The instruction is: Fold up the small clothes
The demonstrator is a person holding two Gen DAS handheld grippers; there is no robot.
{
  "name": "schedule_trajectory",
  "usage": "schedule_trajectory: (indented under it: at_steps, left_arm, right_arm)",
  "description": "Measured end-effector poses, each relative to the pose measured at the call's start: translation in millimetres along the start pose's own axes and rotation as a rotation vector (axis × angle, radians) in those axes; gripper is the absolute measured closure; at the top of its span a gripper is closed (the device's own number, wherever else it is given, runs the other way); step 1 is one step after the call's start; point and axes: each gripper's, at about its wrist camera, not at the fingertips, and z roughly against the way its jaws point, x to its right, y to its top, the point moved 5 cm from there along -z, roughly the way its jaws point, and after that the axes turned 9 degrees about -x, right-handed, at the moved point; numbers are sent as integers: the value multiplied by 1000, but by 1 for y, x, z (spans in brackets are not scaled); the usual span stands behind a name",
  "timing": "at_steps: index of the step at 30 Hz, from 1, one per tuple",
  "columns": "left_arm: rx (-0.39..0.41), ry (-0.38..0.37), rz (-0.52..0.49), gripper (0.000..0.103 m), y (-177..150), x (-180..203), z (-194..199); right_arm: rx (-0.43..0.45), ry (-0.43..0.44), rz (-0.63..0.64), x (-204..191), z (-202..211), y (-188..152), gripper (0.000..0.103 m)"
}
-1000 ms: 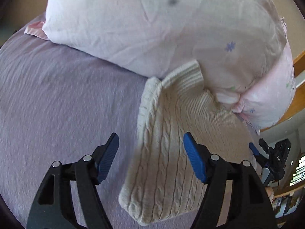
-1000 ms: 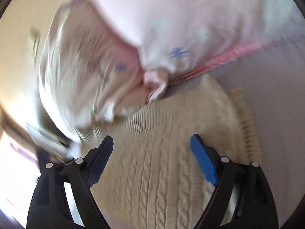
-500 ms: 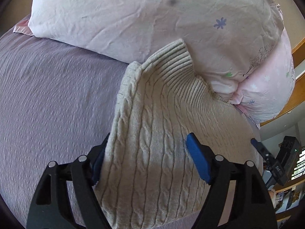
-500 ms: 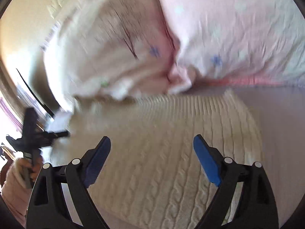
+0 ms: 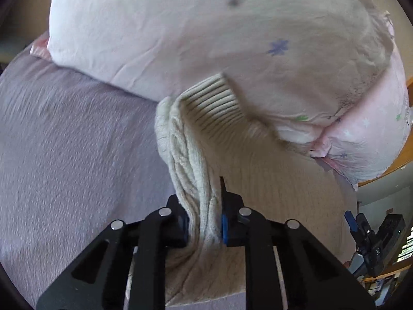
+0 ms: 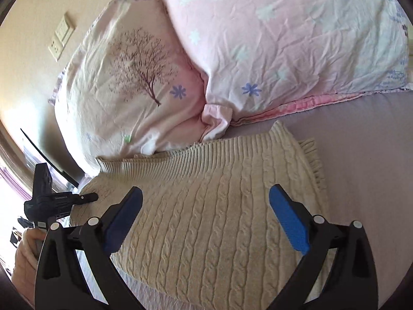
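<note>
A cream cable-knit sweater lies on the lilac bed sheet, its ribbed hem against the pillows. My left gripper is shut on a bunched fold of the sweater's left edge, pinched between the blue pads. In the right wrist view the sweater spreads flat under my right gripper, which is open and empty above its cable-knit front. The ribbed hem touches the pillows. The left gripper shows at the left edge of the right wrist view.
Two pink flowered pillows lie at the head of the bed, right behind the sweater. A wall with a socket plate is behind them. The lilac sheet extends to the right of the sweater.
My left gripper has closed on the sweater's left edge and bunched it up. My right gripper has swung round over the sweater and stays open.
</note>
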Motion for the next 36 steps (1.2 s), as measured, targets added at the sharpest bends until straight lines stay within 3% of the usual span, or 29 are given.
schedule_trajectory:
  at_steps: [3, 6, 9, 11, 13, 15, 19, 23, 26, 27, 28, 29, 31, 34, 36]
  left_arm:
    - [35, -75, -54, 87, 4, 58, 22]
    - [32, -132, -171, 87, -6, 141, 19]
    - [-52, -274, -254, 86, -32, 227, -25]
    - [-168, -374, -291, 83, -53, 275, -69]
    - [-264, -470, -247, 88, -64, 290, -92]
    - [-256, -542, -223, 86, -60, 284, -87]
    - [-97, -420, -285, 63, -52, 240, -44]
    - [-14, -231, -374, 62, -68, 193, -13]
    - [22, -164, -456, 60, -91, 175, -6]
    - [39, -148, -477, 56, -95, 176, -9]
    - [50, -134, -501, 54, -100, 175, -10]
    - [51, -121, -518, 51, -104, 176, -13]
    - [30, -130, -539, 51, -109, 180, -22]
    - [38, -150, -574, 51, -120, 193, -32]
    - [22, -144, -595, 51, -129, 199, -43]
  right_arm:
    - [47, 47, -51, 13, 16, 8, 3]
    - [107, 55, -90, 31, 35, 16, 3]
    - [134, 40, -131, 52, 43, 22, 3]
    - [129, 50, -165, 68, 45, 24, 3]
    - [122, 56, -209, 84, 46, 25, 3]
    - [115, 106, -248, 95, 49, 26, 3]
    - [75, 135, -213, 90, 51, 28, 6]
    - [-17, 57, -136, 76, 38, 23, 22]
    - [-84, 15, -119, 73, 24, 18, 32]
    - [-114, 3, -112, 72, 16, 15, 37]
    - [-147, -11, -99, 71, 9, 12, 58]
    - [-177, -71, -81, 70, -1, 9, 72]
    - [-143, -120, -51, 68, -2, 15, 85]
    - [-82, -122, -95, 79, 6, 33, 90]
    - [-98, -172, -112, 90, -1, 38, 90]
